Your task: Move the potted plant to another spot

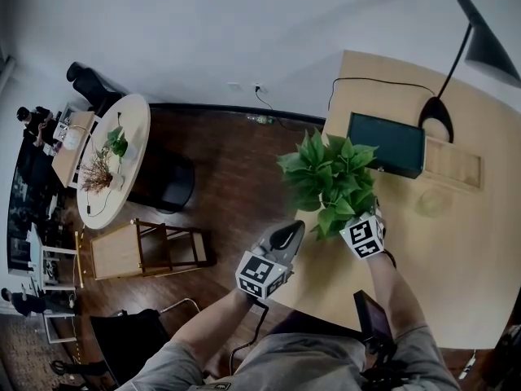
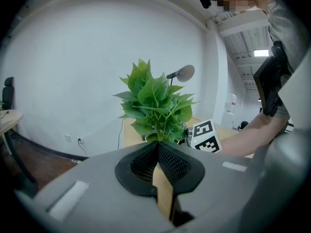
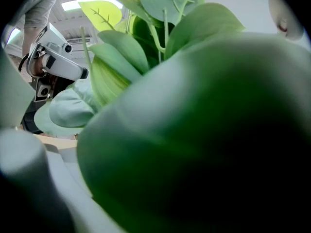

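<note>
Okay, the potted plant (image 1: 330, 182) stands at the near-left edge of the table (image 1: 456, 243), roughly 1 o'clock from where I'm looking down. Its pot is buried under the leaves. As I read it, the move is barely started. The plant is right by the table edge, I can't see whether the pot is off the surface, and the carry and the set-down all look to be ahead.

My right claw (image 1: 361, 230) is pushed in at the plant's 5 o'clock side, low by the base, with its marker cube poking out from under the leaves. The forearm reaches straight in from 6 o'clock. From its own camera I get nothing but one big blurred leaf (image 3: 184, 130) across the lens, so I cannot tell whether that claw is clenched on the pot or loose beside it.

My left claw (image 1: 291, 230) hangs off the table's edge over the wooden floor, at the plant's 7 o'clock and close to it but not touching. In its own view the left claw (image 2: 158, 147) is clenched with nothing in it, tips pointing up toward the plant (image 2: 155, 106).

Beyond the plant, at 2 o'clock, there's a dark flat box (image 1: 387, 143), with a black lamp (image 1: 484, 43) further out.
</note>
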Motion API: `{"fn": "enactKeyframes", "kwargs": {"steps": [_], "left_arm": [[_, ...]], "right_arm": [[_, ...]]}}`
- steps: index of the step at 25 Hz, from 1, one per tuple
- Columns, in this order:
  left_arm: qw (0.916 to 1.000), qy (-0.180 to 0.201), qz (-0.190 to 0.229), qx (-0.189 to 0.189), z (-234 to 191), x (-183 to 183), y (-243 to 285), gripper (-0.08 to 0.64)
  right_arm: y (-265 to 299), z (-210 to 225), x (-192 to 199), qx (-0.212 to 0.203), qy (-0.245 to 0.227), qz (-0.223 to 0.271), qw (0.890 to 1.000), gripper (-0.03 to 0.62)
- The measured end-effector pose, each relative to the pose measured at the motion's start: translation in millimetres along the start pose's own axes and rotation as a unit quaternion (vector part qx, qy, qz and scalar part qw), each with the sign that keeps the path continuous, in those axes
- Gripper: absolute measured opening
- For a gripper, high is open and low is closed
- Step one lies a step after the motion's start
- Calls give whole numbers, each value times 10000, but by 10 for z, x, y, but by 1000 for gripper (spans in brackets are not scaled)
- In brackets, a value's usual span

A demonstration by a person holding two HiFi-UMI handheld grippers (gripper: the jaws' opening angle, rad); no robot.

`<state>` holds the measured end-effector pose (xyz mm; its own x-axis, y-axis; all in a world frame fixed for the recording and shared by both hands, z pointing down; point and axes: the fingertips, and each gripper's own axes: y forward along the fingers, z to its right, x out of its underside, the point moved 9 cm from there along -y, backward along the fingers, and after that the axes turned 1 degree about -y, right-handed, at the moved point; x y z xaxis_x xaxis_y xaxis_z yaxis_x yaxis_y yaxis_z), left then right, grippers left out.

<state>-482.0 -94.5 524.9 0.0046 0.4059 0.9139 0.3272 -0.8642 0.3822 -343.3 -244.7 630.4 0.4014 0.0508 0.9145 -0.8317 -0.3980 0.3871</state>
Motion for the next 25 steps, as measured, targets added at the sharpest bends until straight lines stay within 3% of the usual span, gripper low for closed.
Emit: {"fn": "enactKeyframes", "kwargs": {"steps": [25], "left_arm": [[10000,13,-19,86,-44,-6,50,-6]], "right_arm": [[74,6,6,-136,28,-136,9998,533]]}}
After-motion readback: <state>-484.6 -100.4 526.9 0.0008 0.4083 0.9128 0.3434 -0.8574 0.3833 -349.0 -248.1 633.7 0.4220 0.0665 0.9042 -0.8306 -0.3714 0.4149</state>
